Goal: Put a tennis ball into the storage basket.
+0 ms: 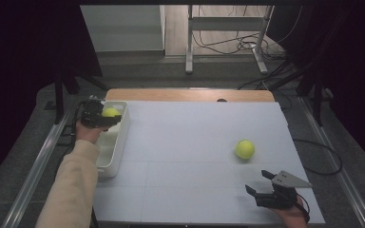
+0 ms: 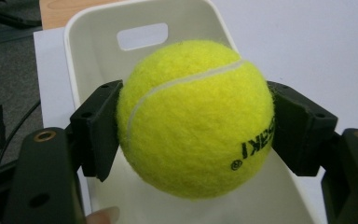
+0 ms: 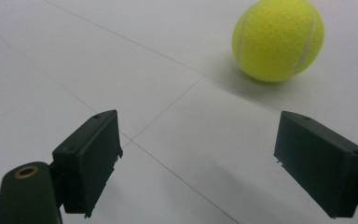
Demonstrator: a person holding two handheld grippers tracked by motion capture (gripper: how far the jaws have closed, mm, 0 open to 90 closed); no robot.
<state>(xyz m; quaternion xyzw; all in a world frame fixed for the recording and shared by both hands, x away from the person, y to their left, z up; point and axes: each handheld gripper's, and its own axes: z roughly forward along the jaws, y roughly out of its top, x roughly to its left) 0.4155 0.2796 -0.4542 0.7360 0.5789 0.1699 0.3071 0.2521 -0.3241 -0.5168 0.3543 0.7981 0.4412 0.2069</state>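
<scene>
At the left of the high view, the left gripper point(image 1: 105, 118) is held over the far end of a white plastic bin point(image 1: 119, 142) that sits along the left edge of the white table point(image 1: 195, 142). Its two black jaws pinch a yellow tennis ball point(image 1: 110, 112) from either side. In the left gripper view this held tennis ball point(image 2: 196, 116) sits at the centre of the frame, clamped between the jaws, with black lettering at its lower right; behind and below it lies the pale inside of the bin point(image 2: 98, 51), whose end wall has a handle slot at the upper middle of the frame. A fingertip point(image 2: 103, 215) shows at the bottom edge. A cream sleeve point(image 1: 73, 185) rises from the lower left of the high view. At the lower right of that view, the right gripper point(image 1: 259, 183) is held just above the table with its jaws spread wide, nothing between them. A second tennis ball point(image 1: 244, 149) rests on the table a little beyond it, apart from it. In the right gripper view that ball point(image 3: 278, 39) lies at the upper right, ahead of the parted jaws.
</scene>
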